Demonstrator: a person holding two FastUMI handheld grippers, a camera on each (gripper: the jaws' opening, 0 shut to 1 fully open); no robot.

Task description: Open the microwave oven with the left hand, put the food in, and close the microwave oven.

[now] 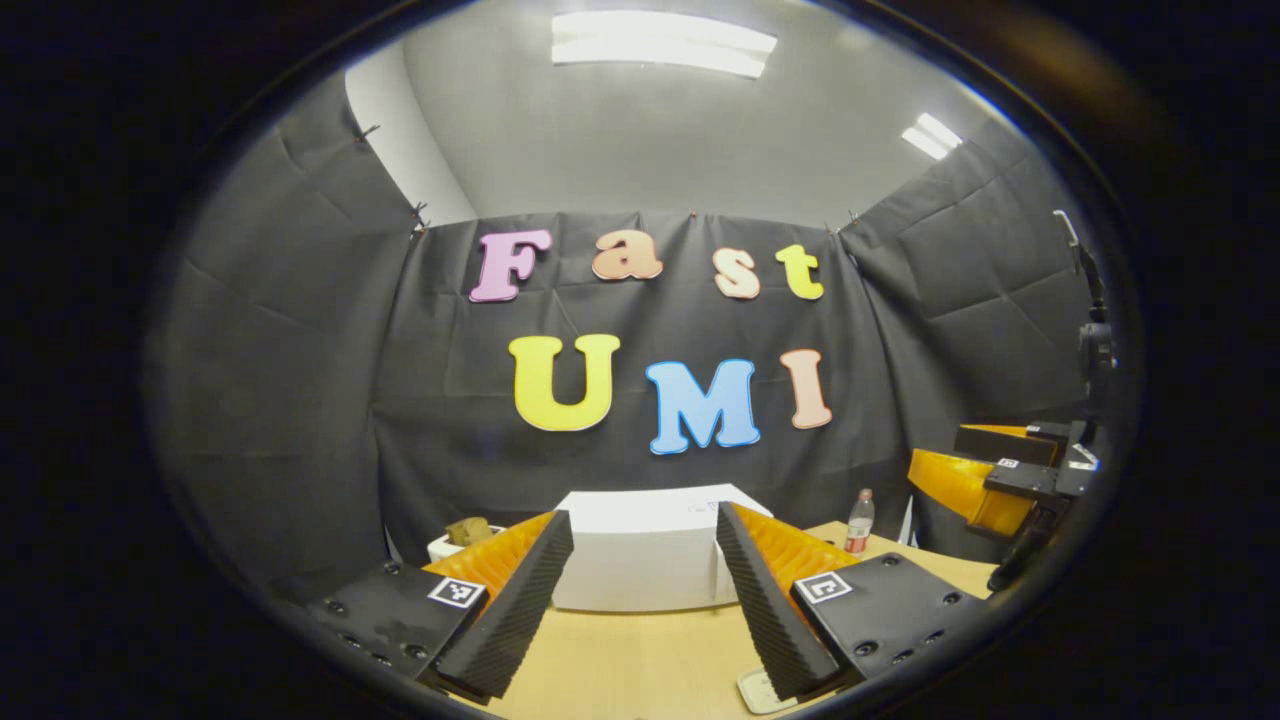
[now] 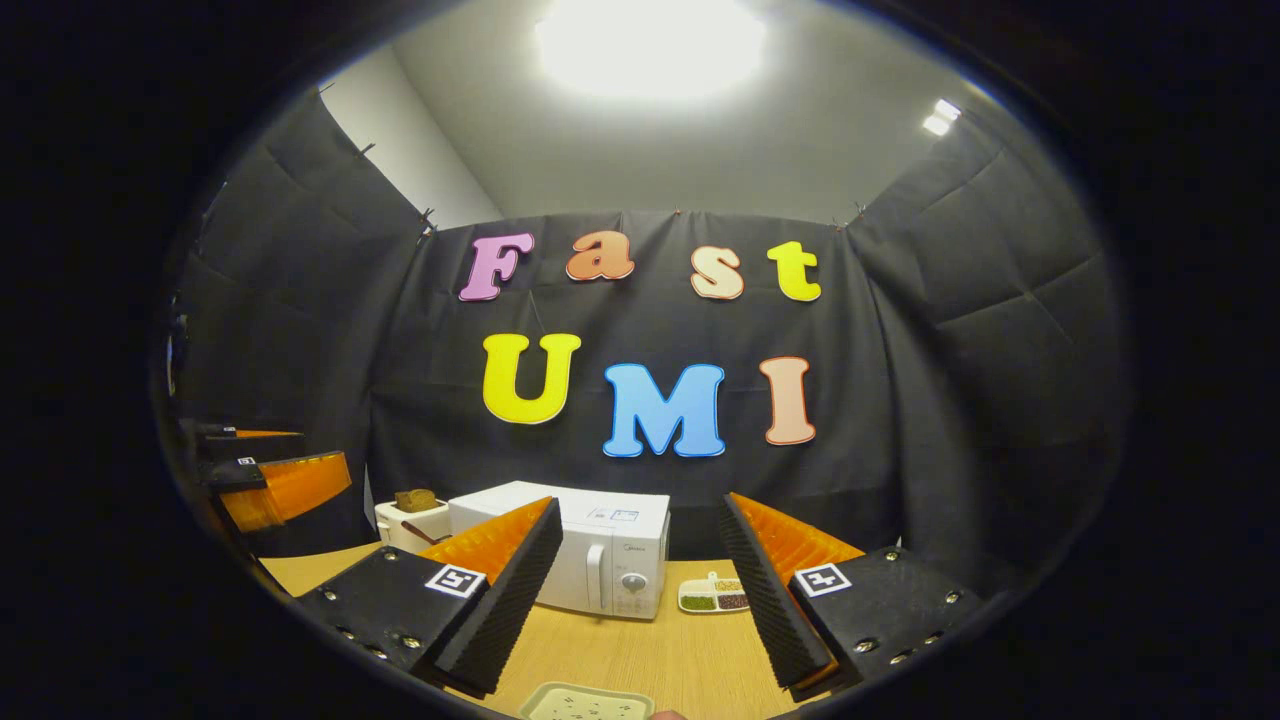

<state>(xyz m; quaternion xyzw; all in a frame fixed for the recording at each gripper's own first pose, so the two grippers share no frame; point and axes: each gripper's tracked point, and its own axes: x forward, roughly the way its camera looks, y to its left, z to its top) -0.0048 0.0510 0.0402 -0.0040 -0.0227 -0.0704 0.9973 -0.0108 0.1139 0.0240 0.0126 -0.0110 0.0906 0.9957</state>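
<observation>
The white microwave (image 2: 590, 560) stands on the wooden table (image 2: 650, 650) with its door closed, handle and knob facing me. It lies ahead of my right gripper (image 2: 638, 508), which is open and holds nothing. Right of the microwave sits a small white dish of food (image 2: 712, 597) with green and brown portions. A pale tray (image 2: 585, 703) shows at the bottom edge, below the fingers. In the left gripper view the microwave (image 1: 645, 550) appears as a plain white box straight ahead between the fingers of my left gripper (image 1: 642, 520), also open and empty. Neither gripper touches anything.
A white toaster with bread (image 2: 412, 520) stands left of the microwave. A bottle with a red label (image 1: 858, 520) stands on the table to the right of the microwave. The right gripper (image 1: 1020, 470) hangs at the right edge of the left gripper view, the left gripper (image 2: 270, 480) at the left edge of the right gripper view.
</observation>
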